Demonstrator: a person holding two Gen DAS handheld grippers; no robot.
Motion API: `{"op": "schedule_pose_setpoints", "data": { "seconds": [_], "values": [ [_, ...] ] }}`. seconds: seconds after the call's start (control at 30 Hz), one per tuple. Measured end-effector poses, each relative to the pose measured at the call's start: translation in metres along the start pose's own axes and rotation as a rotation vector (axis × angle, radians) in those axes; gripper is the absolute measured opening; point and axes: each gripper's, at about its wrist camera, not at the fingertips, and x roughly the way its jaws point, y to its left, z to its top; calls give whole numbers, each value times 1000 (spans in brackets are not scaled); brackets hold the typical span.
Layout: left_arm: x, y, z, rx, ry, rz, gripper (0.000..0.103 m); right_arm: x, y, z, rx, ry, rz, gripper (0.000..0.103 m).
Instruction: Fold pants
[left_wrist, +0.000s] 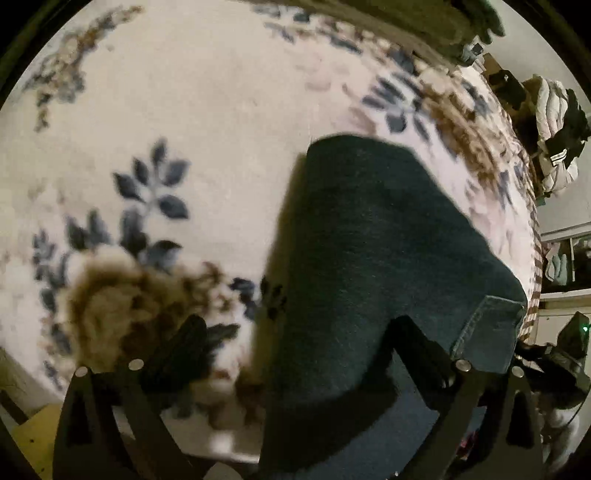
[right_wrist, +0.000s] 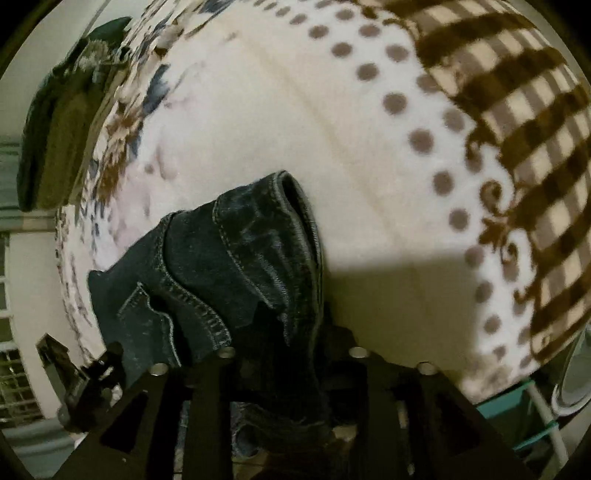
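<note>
A bed carries everything, covered by a plush cream blanket (left_wrist: 207, 110) printed with blue leaf sprays and brown flowers. In the right wrist view the same blanket (right_wrist: 362, 177) shows a row of grey-brown dots and, toward its edge, a brown-and-cream checked border with scrollwork. Dark blue denim pants (left_wrist: 369, 251) lie directly on it; the right wrist view shows them (right_wrist: 251, 251) bunched, with seams and stitched hems showing. At the far edge of the bed lies a dark green folded cloth (right_wrist: 55, 122).
</note>
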Motion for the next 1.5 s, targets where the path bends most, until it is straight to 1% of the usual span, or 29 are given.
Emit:
{"op": "schedule_pose_setpoints", "data": {
  "seconds": [0.07, 0.1, 0.13, 0.17, 0.2, 0.27, 0.3, 0.37, 0.43, 0.47, 0.53, 0.57, 0.73, 0.8, 0.87, 0.9, 0.93, 0.97, 1.03, 1.07, 1.13, 1.17, 1.27, 1.3, 1.33, 1.37, 1.4, 1.47, 1.5],
  "values": [
    [-16, 2, -6, -17, -22, -25, 103, -24, -7, -14, 15, -42, 51, 72],
    [-21, 4, -10, -24, -27, -35, 103, -37, -10, -26, 28, -65, 98, 73],
    [-25, 4, -15, -27, -27, -43, 103, -45, -14, -37, 52, -66, 123, 74],
    [-26, 5, -20, -30, -21, -50, 103, -48, -18, -47, 84, -61, 145, 74],
    [-25, 7, -22, -37, -13, -58, 103, -48, -25, -61, 137, -43, 202, 75],
    [-16, 7, -29, -55, 11, -75, 103, -33, -29, -83, 208, 4, 297, 77],
    [-9, 8, -31, -70, 25, -82, 103, -17, -27, -95, 240, 29, 350, 77],
    [6, 10, -33, -105, 49, -111, 103, 15, -25, -108, 284, 49, 421, 77],
    [18, 12, -34, -132, 57, -132, 103, 44, -26, -113, 329, 39, 480, 77],
    [22, 13, -35, -146, 60, -143, 103, 55, -29, -114, 342, 30, 485, 77],
    [26, 16, -35, -153, 56, -153, 103, 69, -25, -112, 371, -41, 573, 81],
    [25, 15, -35, -149, 49, -158, 103, 69, -22, -111, 376, -61, 578, 83],
    [27, 15, -31, -127, 26, -178, 103, 68, -11, -113, 374, -111, 561, 83],
    [29, 13, -28, -125, 20, -177, 103, 67, -2, -111, 356, -116, 537, 83],
    [29, 13, -27, -125, 18, -179, 103, 59, 8, -109, 308, -128, 508, 83],
    [29, 14, -28, -125, 18, -180, 103, 56, 13, -110, 271, -131, 469, 82],
    [30, 15, -29, -123, 20, -180, 103, 48, 11, -111, 244, -136, 407, 81],
    [30, 15, -29, -118, 19, -180, 103, 45, 10, -112, 226, -153, 374, 78],
    [30, 14, -29, -111, 18, -177, 103, 48, 3, -114, 242, -154, 403, 78],
    [31, 13, -29, -108, 17, -177, 103, 50, 2, -113, 248, -153, 415, 80],
    [31, 12, -28, -107, 16, -177, 103, 57, 10, -103, 262, -154, 469, 89],
    [31, 12, -28, -111, 16, -179, 103, 60, 12, -97, 262, -156, 475, 91],
    [31, 11, -27, -113, 11, -180, 102, 61, 23, -90, 243, -173, 463, 89],
    [30, 10, -28, -105, 7, -183, 102, 55, 20, -92, 236, -185, 451, 79],
    [28, 9, -29, -91, -7, -197, 95, 45, 8, -92, 233, -192, 429, 68],
    [24, 8, -30, -80, -27, -213, 80, 45, 3, -93, 236, -199, 428, 54],
    [18, 4, -31, -59, -43, -212, 58, 42, -1, -97, 253, -204, 447, 47],
    [10, 1, -33, -42, -69, -215, 43, 35, 4, -101, 247, -215, 431, 42],
    [2, 0, -36, -36, -90, -223, 33, 30, 10, -103, 236, -221, 419, 40]
  ]
}}
